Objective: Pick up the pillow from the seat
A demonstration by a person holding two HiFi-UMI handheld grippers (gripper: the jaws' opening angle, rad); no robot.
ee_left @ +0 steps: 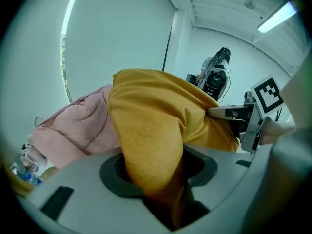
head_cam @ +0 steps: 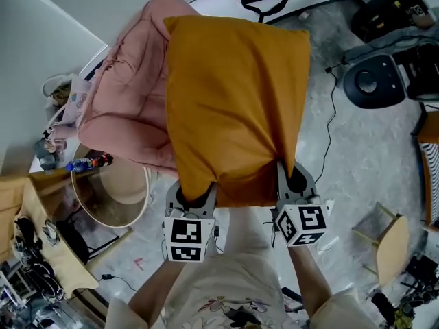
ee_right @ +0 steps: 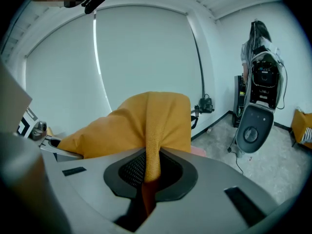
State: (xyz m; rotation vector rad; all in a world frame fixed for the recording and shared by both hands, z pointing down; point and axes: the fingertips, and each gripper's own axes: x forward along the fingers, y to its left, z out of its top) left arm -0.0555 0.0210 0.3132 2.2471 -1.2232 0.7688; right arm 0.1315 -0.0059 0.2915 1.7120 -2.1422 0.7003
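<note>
An orange pillow (head_cam: pixel 233 101) hangs lifted in the air in front of me, held by its near edge. My left gripper (head_cam: pixel 195 197) is shut on the pillow's near left corner, with a thick fold of orange fabric (ee_left: pixel 146 155) bunched between its jaws. My right gripper (head_cam: pixel 291 184) is shut on the near right corner, pinching a thin fold of the fabric (ee_right: pixel 152 160). Behind the pillow lies a pink padded seat cushion (head_cam: pixel 130 101), also seen in the left gripper view as pink quilted fabric (ee_left: pixel 73 126).
A round white stool (head_cam: pixel 116 190) stands below left of the pink seat. A cluttered side table (head_cam: pixel 62 115) sits at the far left. A black round-based device (head_cam: pixel 374 81) with a cable stands on the floor at right. A chair (head_cam: pixel 391 242) is at lower right.
</note>
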